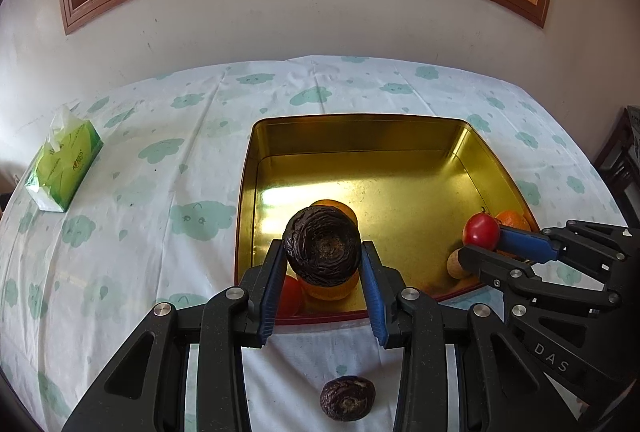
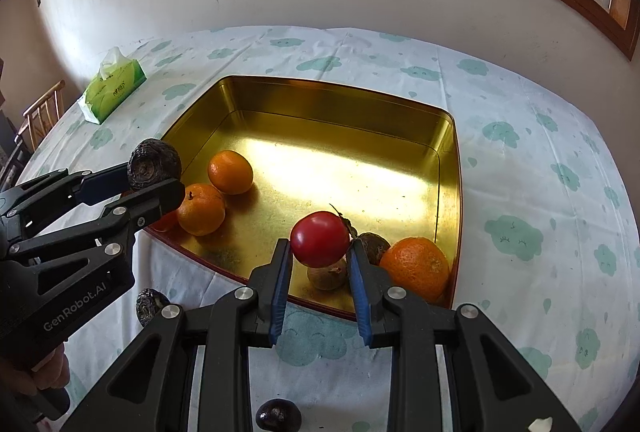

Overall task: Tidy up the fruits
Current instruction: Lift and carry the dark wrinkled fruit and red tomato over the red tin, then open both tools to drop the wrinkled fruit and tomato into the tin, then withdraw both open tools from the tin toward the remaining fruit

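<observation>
A gold tin tray sits on the clouded tablecloth. My left gripper is shut on a dark wrinkled passion fruit above the tray's near left corner. My right gripper is shut on a red tomato above the tray's near right part. In the tray lie two oranges, a third orange, a tan fruit, a dark fruit and a red fruit.
More wrinkled passion fruits lie on the cloth in front of the tray. A green tissue pack stands at the far left. A wall with a window runs behind the table. A wooden chair stands at the left.
</observation>
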`<action>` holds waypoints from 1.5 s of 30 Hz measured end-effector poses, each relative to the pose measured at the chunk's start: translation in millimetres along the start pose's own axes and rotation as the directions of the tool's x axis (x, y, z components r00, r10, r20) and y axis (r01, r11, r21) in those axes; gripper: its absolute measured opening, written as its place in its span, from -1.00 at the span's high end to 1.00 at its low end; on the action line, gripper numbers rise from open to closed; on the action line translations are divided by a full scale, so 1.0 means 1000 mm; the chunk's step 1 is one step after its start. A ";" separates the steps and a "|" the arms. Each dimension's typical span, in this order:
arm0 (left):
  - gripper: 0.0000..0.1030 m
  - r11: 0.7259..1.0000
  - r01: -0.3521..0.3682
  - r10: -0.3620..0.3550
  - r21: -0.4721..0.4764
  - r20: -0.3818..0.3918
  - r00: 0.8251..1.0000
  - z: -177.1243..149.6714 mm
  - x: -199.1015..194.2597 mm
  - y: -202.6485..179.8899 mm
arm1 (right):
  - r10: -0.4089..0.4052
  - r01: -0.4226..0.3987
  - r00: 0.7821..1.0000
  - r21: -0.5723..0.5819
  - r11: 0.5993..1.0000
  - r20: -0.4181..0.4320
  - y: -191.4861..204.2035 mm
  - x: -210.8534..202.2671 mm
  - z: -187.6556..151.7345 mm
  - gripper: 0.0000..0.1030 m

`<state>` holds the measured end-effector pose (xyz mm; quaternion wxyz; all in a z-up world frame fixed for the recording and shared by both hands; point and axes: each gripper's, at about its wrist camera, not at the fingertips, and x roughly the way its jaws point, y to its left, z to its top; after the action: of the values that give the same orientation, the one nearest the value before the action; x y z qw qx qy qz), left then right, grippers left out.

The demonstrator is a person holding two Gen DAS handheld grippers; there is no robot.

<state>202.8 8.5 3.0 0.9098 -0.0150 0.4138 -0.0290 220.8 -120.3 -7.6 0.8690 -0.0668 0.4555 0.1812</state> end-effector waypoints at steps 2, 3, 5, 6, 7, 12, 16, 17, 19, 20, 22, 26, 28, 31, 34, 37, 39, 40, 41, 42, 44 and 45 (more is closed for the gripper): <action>0.26 1.000 -0.003 0.003 -0.001 -0.008 1.000 0.000 0.004 -0.001 | 0.003 -0.003 1.000 -0.002 1.000 -0.008 0.000 0.003 0.000 0.49; 0.26 1.000 -0.002 0.002 -0.003 -0.014 1.000 -0.001 0.006 -0.001 | 0.003 -0.003 1.000 -0.001 1.000 -0.007 0.000 0.003 0.001 0.48; 0.26 1.000 0.000 -0.001 -0.008 -0.023 1.000 -0.002 0.009 0.000 | 0.004 -0.004 1.000 -0.001 1.000 -0.008 0.000 0.004 0.001 0.48; 0.26 1.000 0.001 -0.002 -0.009 -0.027 1.000 -0.002 0.010 0.000 | 0.004 -0.004 1.000 -0.001 1.000 -0.008 0.000 0.004 0.001 0.48; 0.26 1.000 -0.001 0.000 -0.009 -0.030 1.000 -0.003 0.011 0.000 | 0.003 -0.003 1.000 -0.001 1.000 -0.009 0.000 0.004 0.001 0.48; 0.26 1.000 -0.004 0.003 -0.020 -0.041 0.999 -0.004 0.013 0.002 | 0.002 -0.002 1.000 -0.003 1.000 -0.008 0.000 0.004 0.001 0.47; 0.26 1.000 -0.007 0.006 -0.019 -0.045 0.999 -0.005 0.014 0.002 | 0.002 -0.002 1.000 -0.002 1.000 -0.005 -0.001 0.004 0.001 0.47; 0.25 1.000 -0.007 0.006 -0.020 -0.048 0.999 -0.005 0.014 0.002 | 0.001 -0.001 1.000 -0.002 1.000 -0.003 -0.001 0.004 0.001 0.47; 0.25 1.000 -0.006 0.005 -0.020 -0.053 0.999 -0.006 0.015 0.001 | 0.003 -0.003 1.000 0.003 1.000 0.000 -0.002 0.003 0.001 0.47; 0.25 1.000 -0.004 0.003 -0.021 -0.049 0.999 -0.006 0.014 0.001 | 0.004 -0.004 1.000 0.005 1.000 0.003 -0.001 0.001 0.000 0.47; 0.24 1.000 -0.005 0.004 -0.018 -0.048 0.999 -0.007 0.013 0.000 | 0.004 -0.004 1.000 0.008 1.000 0.009 -0.001 -0.003 -0.002 0.47; -0.03 1.000 -0.010 0.010 -0.017 -0.045 0.999 -0.007 0.012 -0.001 | 0.004 -0.004 1.000 0.020 1.000 0.022 -0.003 -0.013 -0.008 0.47; -0.05 1.000 -0.015 0.014 -0.014 -0.044 0.999 -0.007 0.011 -0.002 | 0.003 -0.003 1.000 0.028 1.000 0.028 -0.005 -0.018 -0.010 0.46; -0.05 1.000 -0.013 0.013 -0.013 -0.038 0.999 -0.008 0.008 -0.003 | -0.003 0.002 0.999 0.036 0.999 0.034 -0.007 -0.025 -0.015 0.46; -0.05 1.000 -0.014 0.014 -0.007 -0.029 0.999 -0.009 0.003 -0.004 | -0.007 0.005 0.999 0.045 0.999 0.035 -0.010 -0.030 -0.020 0.46; -0.05 1.000 -0.018 0.018 0.001 -0.020 1.000 -0.013 -0.004 -0.006 | -0.009 0.007 0.999 0.055 0.998 0.037 -0.012 -0.035 -0.027 0.46; -0.05 1.000 -0.017 0.017 0.000 -0.010 1.000 -0.016 -0.011 -0.007 | -0.012 0.010 0.999 0.062 0.998 0.034 -0.012 -0.037 -0.033 0.46; -0.05 1.000 -0.015 0.015 0.000 -0.010 1.000 -0.018 -0.014 -0.007 | -0.011 0.009 0.999 0.065 0.998 0.032 -0.012 -0.038 -0.036 0.46; -0.05 1.000 -0.011 0.011 -0.001 -0.010 1.000 -0.021 -0.017 -0.008 | -0.010 0.008 1.000 0.066 0.998 0.030 -0.012 -0.039 -0.040 0.46; -0.05 1.000 -0.009 0.009 -0.001 -0.008 1.000 -0.023 -0.020 -0.008 | -0.013 0.011 1.000 0.067 0.998 0.026 -0.012 -0.040 -0.044 0.46; -0.05 1.000 -0.008 0.008 0.003 -0.002 1.000 -0.030 -0.028 -0.010 | -0.011 0.009 1.000 0.073 0.997 0.021 -0.011 -0.042 -0.052 0.46; -0.05 1.000 -0.006 0.006 0.003 0.000 1.000 -0.033 -0.031 -0.011 | -0.011 0.010 1.000 0.076 0.997 0.018 -0.010 -0.043 -0.056 0.46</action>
<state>157.0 -0.7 5.2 0.9098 -0.0123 0.4140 -0.0268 160.0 -156.3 -5.4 0.8760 -0.0347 0.4537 0.1599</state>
